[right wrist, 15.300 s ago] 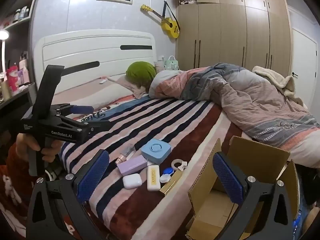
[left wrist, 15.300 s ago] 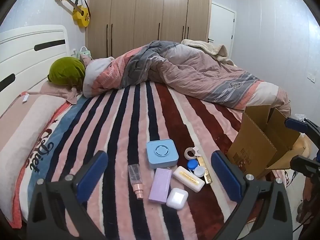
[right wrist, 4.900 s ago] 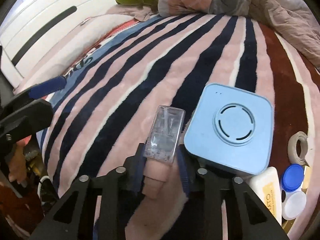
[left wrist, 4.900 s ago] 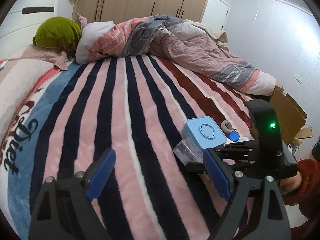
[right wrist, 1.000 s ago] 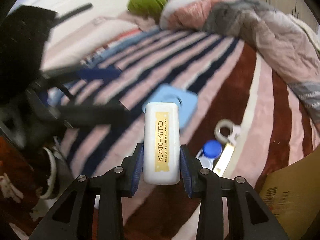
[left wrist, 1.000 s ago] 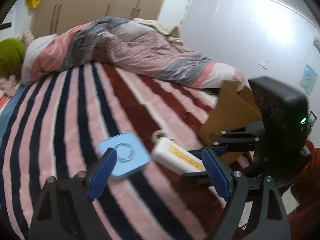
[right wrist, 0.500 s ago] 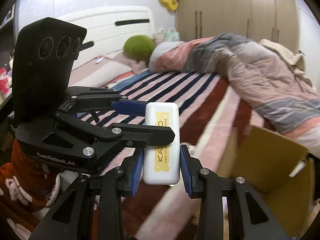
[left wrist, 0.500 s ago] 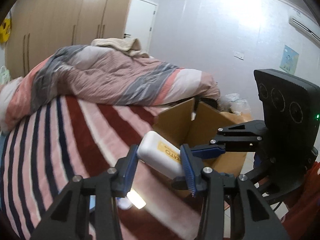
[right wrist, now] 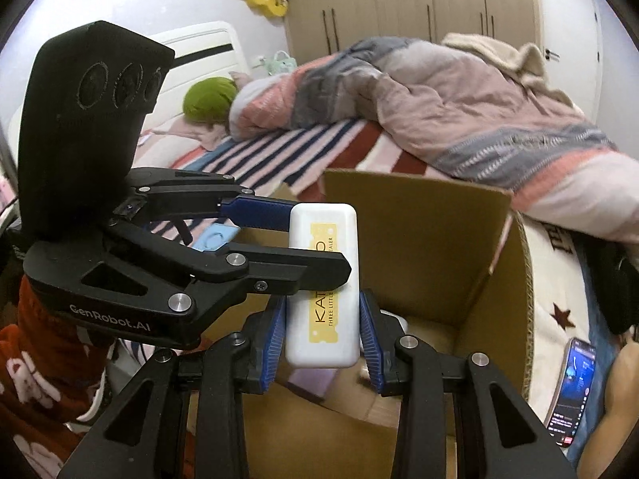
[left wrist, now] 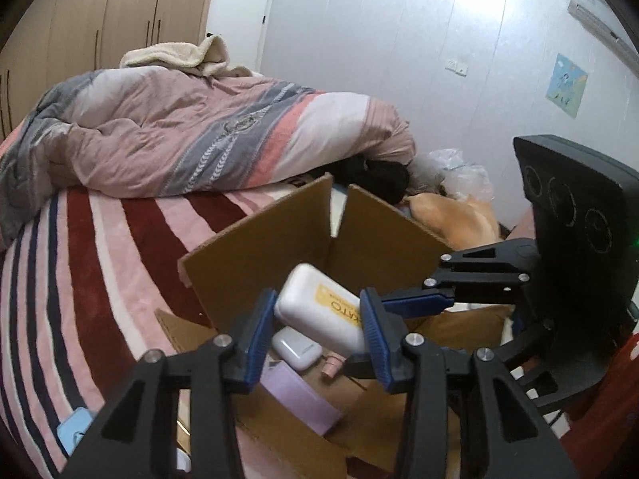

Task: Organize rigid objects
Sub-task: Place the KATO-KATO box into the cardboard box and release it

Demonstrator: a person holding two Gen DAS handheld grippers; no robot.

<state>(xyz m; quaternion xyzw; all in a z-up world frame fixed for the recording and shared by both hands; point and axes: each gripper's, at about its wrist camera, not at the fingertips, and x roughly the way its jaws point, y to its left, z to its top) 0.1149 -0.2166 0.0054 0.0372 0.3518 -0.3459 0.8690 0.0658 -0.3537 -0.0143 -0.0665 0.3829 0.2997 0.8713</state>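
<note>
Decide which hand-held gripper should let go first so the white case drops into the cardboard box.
Probably the left hand-held gripper: it pinches only the white case's far end from the side. The right hand-held gripper clamps its near end squarely above the cardboard box and can lower it alone.

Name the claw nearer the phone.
Right. Right claw is just left of the phone; left claw, jaws just closing on the white case, reaches in from farther left.
</note>
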